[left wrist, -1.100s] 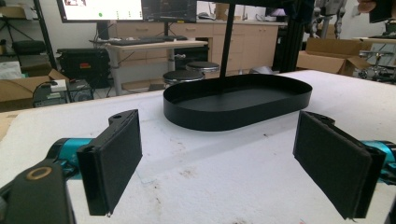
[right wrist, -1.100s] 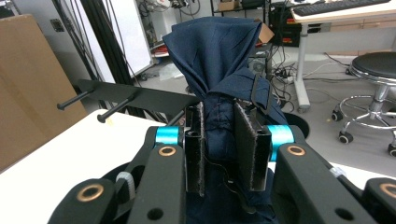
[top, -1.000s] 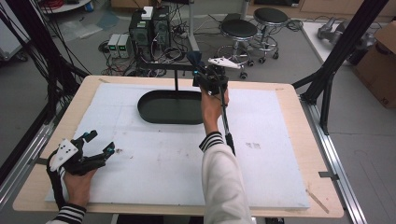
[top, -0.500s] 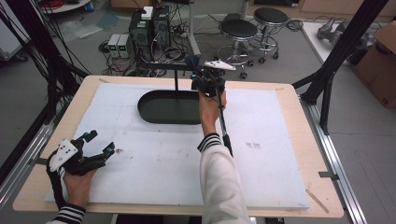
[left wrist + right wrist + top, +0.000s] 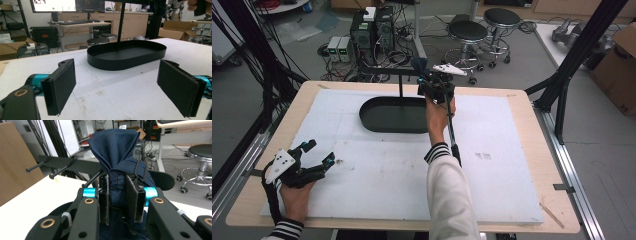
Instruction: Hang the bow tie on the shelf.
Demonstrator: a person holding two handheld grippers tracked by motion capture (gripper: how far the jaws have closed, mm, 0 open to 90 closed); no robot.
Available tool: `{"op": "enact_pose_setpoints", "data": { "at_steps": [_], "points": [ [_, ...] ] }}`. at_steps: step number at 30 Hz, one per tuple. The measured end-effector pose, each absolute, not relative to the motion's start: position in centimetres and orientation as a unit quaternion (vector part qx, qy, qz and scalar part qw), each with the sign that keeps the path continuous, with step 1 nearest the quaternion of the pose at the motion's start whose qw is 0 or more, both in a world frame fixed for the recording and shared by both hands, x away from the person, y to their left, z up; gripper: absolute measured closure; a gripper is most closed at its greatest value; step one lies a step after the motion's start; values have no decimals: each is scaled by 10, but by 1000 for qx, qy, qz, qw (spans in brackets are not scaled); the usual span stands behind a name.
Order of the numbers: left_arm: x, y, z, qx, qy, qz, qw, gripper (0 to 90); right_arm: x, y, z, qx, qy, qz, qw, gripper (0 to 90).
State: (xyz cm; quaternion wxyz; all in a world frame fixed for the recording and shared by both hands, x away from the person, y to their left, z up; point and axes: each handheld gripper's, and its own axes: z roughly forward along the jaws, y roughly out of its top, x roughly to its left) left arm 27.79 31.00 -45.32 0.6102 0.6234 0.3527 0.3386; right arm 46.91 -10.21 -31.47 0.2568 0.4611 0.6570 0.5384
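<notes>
**Cloth held high at the rack, little has moved**

On the white foam-topped bench [image 5: 512,165], the black oval metal tray [image 5: 387,117] with its upright post sits where it sat a second ago. My right claw [image 5: 430,82] has kept its place above the tray's far edge, clamped on the bunched navy-blue fabric cloth [image 5: 117,152] beside the rack's black pegs [image 5: 62,168]. My left claw [image 5: 314,157] rests near the bench's front corner, jaws apart, nothing between them. I judge the hanging is next.

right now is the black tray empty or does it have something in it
Empty. The left gripper view shows the oval black tray with a bare floor inside its rim; the navy cloth is clamped in the right hand-held gripper, above it.
</notes>
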Motion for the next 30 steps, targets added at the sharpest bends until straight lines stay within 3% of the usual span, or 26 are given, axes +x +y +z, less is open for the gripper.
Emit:
{"op": "enact_pose_setpoints", "data": {
  "at_steps": [30],
  "points": [
    [278,310,-453,624,352,339,610,158,476,-79,-320,460,673,522,251,735]
  ]
}}
